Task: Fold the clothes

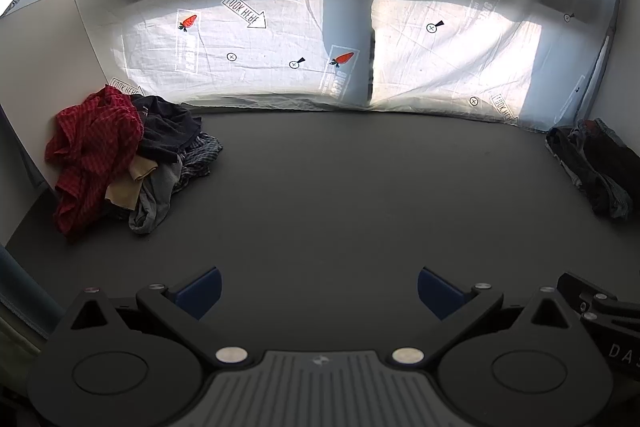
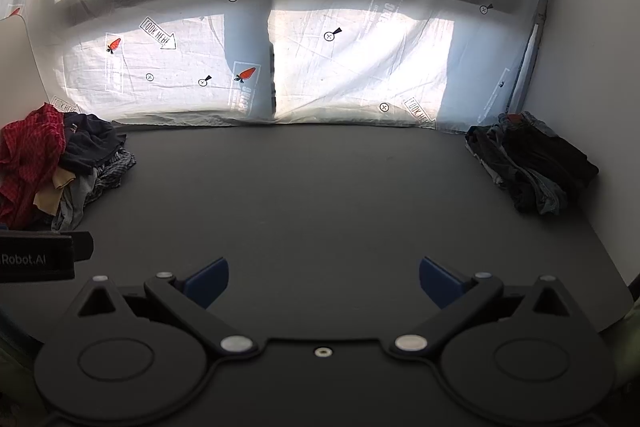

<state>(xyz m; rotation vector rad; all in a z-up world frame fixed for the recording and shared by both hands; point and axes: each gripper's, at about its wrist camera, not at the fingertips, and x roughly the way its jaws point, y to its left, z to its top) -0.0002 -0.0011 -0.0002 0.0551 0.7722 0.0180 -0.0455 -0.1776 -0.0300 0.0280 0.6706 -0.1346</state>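
Observation:
A heap of unfolded clothes (image 1: 120,159) lies at the far left of the dark table (image 1: 340,195): a red checked shirt, a black garment, a tan piece and grey striped fabric. The same heap (image 2: 56,163) shows at the left edge in the right wrist view. A stack of dark folded clothes (image 2: 532,163) sits at the far right by the wall, also seen as a dark stack (image 1: 596,167) in the left wrist view. My left gripper (image 1: 319,291) is open over bare table, nothing between its blue pads. My right gripper (image 2: 324,283) is open too, likewise over bare table.
A white printed sheet (image 1: 280,47) hangs behind the table's far edge, lit from windows. A white board (image 1: 36,75) leans at the left behind the heap. A white wall (image 2: 592,67) bounds the right side. The left gripper's black body (image 2: 40,255) juts in at the left.

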